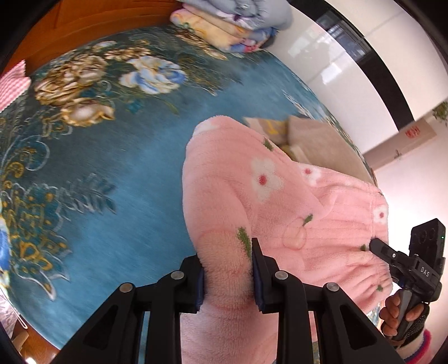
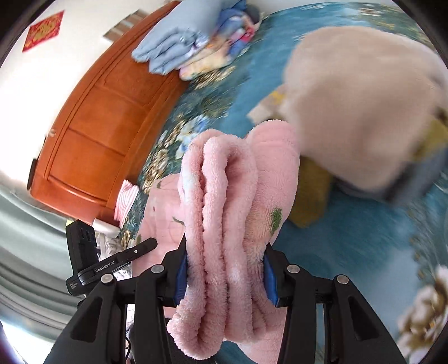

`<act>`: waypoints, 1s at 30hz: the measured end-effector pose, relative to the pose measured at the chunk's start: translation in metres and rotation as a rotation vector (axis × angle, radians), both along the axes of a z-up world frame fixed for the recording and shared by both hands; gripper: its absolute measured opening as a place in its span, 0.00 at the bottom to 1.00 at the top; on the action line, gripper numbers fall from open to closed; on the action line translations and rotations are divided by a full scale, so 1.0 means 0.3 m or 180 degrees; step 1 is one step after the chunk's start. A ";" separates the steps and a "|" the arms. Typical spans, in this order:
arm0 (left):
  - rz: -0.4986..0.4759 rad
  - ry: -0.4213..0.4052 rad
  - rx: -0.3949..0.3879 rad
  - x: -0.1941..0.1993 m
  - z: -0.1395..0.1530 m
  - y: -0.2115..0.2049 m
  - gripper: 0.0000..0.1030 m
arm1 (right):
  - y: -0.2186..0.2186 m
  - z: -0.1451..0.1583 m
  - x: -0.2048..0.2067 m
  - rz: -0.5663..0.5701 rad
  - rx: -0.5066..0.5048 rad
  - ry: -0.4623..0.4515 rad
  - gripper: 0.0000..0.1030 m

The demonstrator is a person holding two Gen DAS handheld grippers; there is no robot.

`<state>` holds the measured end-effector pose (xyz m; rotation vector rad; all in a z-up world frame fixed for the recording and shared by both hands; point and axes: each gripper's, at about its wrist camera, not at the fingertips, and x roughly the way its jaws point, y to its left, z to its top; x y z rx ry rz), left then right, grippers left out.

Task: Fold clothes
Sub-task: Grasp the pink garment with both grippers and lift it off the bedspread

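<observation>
Pink fleece (image 1: 280, 201) held up off the bed (image 1: 112, 173), strung between both grippers

Left gripper (image 1: 228, 274): jaws clamped on a single rounded roll of the fleece, cloth bulging out past the pads. Right gripper (image 2: 224, 277): jaws clamped on a thick bundle, several layers stacked edge-on between the blue pads (image 2: 270, 275)

Key relation: the fleece's long axis runs from one gripper across to the other, roughly level, body of it sagging below and away over the blue spread. In the left view the right gripper (image 1: 392, 256) sits at the far right end of the cloth; in the right view the left gripper (image 2: 134, 252) shows low left, close by. Neither is nearer the garment, both are at its ends

Beige pile (image 2: 361, 112) lies on the bed just beyond the fleece, touching or nearly so. Folded quilts (image 1: 232, 25) well apart by the headboard (image 2: 106, 117)

Judgement: layers in the right grip suggest a fold partly made. Any lay-down would go onto the bare spread left of the beige pile

Both views smeared, so motion likely
</observation>
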<state>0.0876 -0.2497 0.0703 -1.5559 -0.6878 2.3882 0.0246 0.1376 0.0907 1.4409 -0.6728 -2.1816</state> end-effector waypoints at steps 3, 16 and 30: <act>0.0171 -0.0002 -0.0025 -0.037 -0.005 -0.113 0.28 | -0.136 -0.018 -0.116 0.0225 0.0070 -0.0009 0.44; 0.1504 0.0125 -0.0118 -0.021 -0.127 -0.547 0.28 | -0.792 -0.062 -0.583 0.1405 0.0514 0.0191 0.44; 0.2398 0.0253 -0.0391 -0.051 -0.232 -0.775 0.28 | -1.432 -0.153 -0.907 0.2496 0.0908 0.0657 0.44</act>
